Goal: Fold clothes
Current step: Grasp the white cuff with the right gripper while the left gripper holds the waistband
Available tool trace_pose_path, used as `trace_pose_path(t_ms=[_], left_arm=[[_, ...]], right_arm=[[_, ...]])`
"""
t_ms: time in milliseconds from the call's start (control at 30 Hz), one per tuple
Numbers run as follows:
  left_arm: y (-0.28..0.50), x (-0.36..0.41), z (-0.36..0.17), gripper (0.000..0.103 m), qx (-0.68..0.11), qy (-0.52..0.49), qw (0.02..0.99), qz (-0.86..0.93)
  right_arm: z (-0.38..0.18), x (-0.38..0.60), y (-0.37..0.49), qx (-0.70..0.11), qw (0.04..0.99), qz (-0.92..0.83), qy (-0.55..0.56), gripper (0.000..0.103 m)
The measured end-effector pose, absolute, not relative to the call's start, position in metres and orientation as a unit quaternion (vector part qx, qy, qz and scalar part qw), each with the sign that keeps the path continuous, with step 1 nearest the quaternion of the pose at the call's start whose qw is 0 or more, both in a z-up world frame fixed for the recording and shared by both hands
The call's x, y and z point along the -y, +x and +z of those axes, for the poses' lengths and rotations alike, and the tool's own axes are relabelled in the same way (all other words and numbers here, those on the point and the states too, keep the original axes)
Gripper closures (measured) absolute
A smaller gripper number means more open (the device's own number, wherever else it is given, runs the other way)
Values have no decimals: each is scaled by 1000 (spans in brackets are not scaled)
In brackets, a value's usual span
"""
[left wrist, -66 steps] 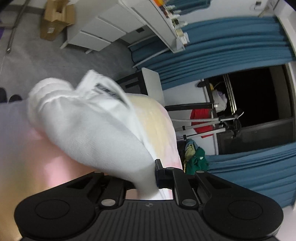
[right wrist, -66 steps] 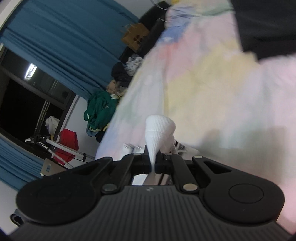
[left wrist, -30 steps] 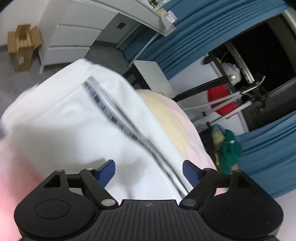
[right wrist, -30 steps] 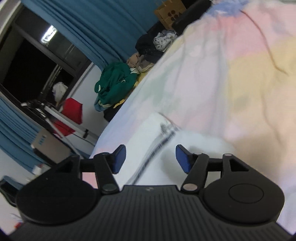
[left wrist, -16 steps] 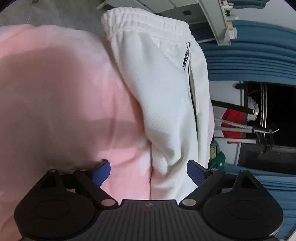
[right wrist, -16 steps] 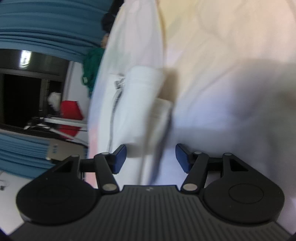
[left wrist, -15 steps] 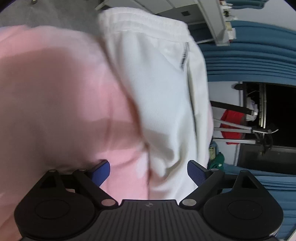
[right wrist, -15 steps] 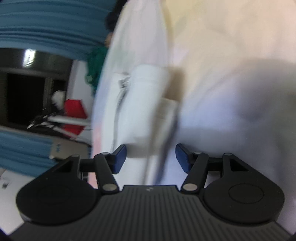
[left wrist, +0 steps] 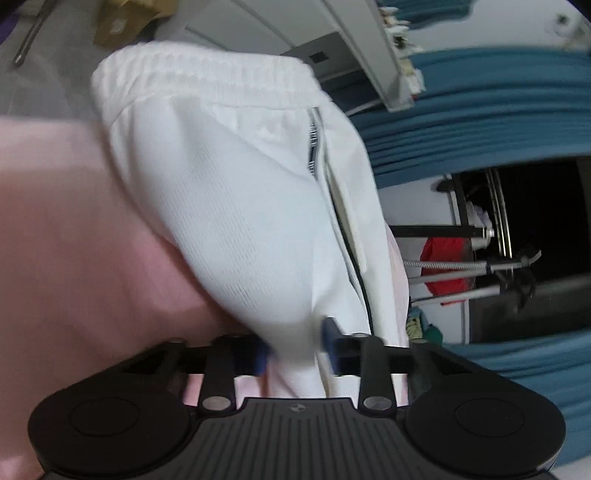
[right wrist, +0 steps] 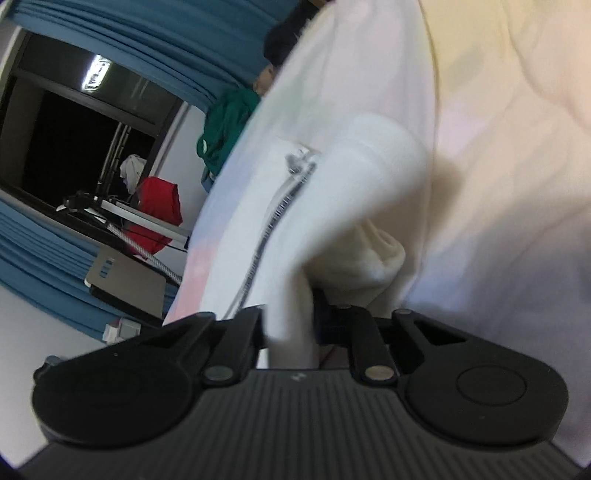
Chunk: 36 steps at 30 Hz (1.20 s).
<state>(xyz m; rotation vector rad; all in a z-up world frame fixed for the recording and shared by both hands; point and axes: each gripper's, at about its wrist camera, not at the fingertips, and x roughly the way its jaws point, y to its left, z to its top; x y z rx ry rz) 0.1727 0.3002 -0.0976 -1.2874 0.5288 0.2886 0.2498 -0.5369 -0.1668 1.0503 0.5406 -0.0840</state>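
White trousers [left wrist: 243, 206] with an elastic waistband and a black-and-white side stripe lie on a pastel pink and yellow bedsheet [left wrist: 70, 236]. My left gripper [left wrist: 295, 350] is shut on a bunched fold of the trousers, with the waistband at the far end of the view. In the right wrist view the same white trousers [right wrist: 332, 206] rise in a lifted fold, and my right gripper [right wrist: 290, 325] is shut on that fold. Cloth hides the pads of both grippers.
The bed edge drops to a grey floor with a cardboard box [left wrist: 122, 22] and white drawers [left wrist: 266, 26]. Blue curtains [left wrist: 480, 107], a dark window, a metal stand with a red cloth [right wrist: 159, 214] and a green garment [right wrist: 225, 125] lie beyond the bed.
Both grippers were open over the laid-out trousers half a second ago. Now both have closed on folds of the white fabric, and the right one has raised its fold.
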Motion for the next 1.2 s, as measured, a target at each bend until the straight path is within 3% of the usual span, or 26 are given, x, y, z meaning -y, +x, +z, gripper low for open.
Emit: trace_pose_path(t_ms=[300, 500, 533, 700, 833, 1100, 1200], left_arm=[[140, -290, -55, 90, -201, -568, 795, 71], [100, -262, -33, 95, -237, -547, 802, 37], [94, -257, -29, 99, -244, -543, 803, 32], [60, -232, -11, 99, -276, -520, 808, 7], [52, -206, -10, 98, -313, -447, 838, 28], [56, -179, -7, 82, -341, -367, 863, 69], [56, -162, -6, 70, -359, -321, 873, 73]], right_arm=[[-134, 553, 212, -195, 827, -50, 524, 93], [-134, 589, 168, -167, 809, -83, 557, 93], [-132, 598, 160, -161, 807, -87, 561, 93], [-138, 635, 107, -116, 802, -124, 572, 93], [-167, 653, 87, -132, 799, -166, 563, 93], [-183, 654, 92, -151, 790, -171, 569, 92], [-189, 655, 91, -154, 779, -171, 584, 90]])
